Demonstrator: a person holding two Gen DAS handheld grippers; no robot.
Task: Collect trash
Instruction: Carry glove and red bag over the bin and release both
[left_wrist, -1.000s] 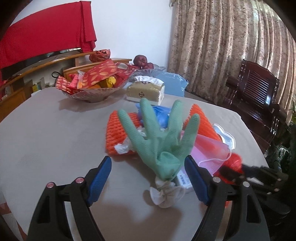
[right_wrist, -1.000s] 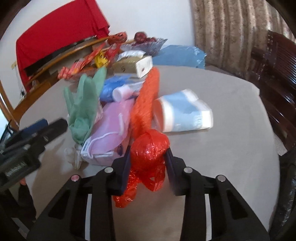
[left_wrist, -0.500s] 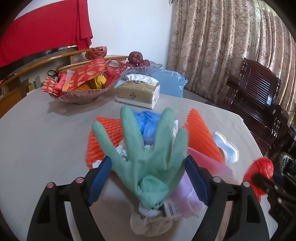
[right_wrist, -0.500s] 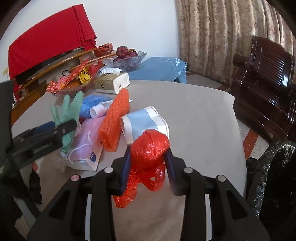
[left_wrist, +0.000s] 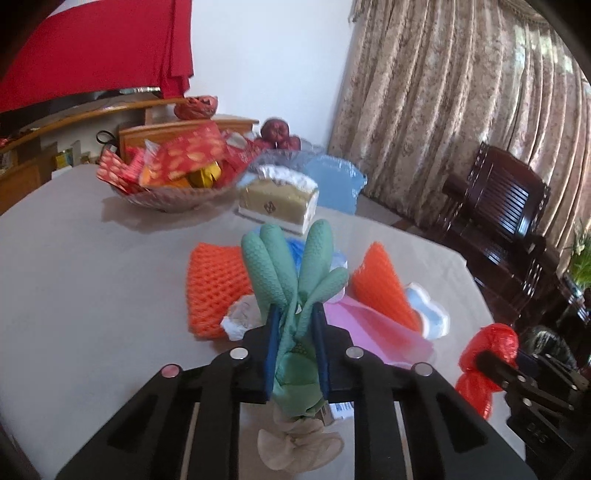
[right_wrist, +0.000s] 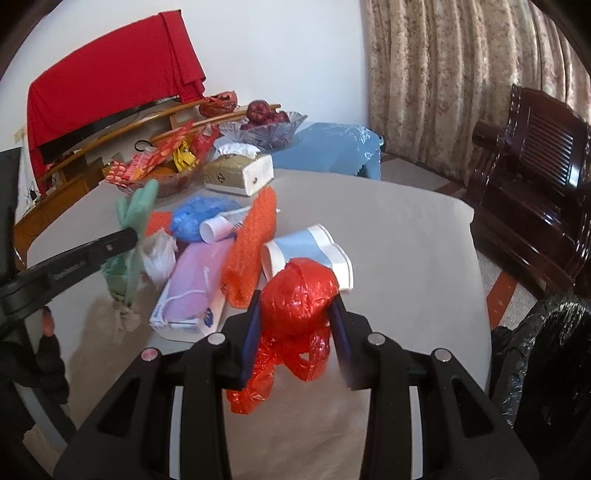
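Left wrist view: the left claw (left_wrist: 295, 328) is closed tight on a green rubber glove (left_wrist: 291, 273); the glove fingers stand up just ahead of the blue pads, and its cuff with a crumpled beige piece hangs below the claw.
Right wrist view: the right claw (right_wrist: 295, 325) is closed on a crumpled red plastic bag (right_wrist: 295, 295); the round part of the bag sits between the pads and its loose end hangs under them.
Ahead of the left claw: an orange foam net (left_wrist: 214, 284) lies on the table (left_wrist: 92, 266), with a pink mask packet (left_wrist: 373, 332) to the right of the claw.
Ahead of the right claw: a flattened paper cup (right_wrist: 310, 251) lies just beyond the red bag, beside an orange net sleeve (right_wrist: 255, 243).
Farther ahead: a gold tissue box (right_wrist: 240, 173) stands near a snack bowl (left_wrist: 173, 192).
Right of the right claw: a black trash bag (right_wrist: 546, 350) is off the table edge, low.
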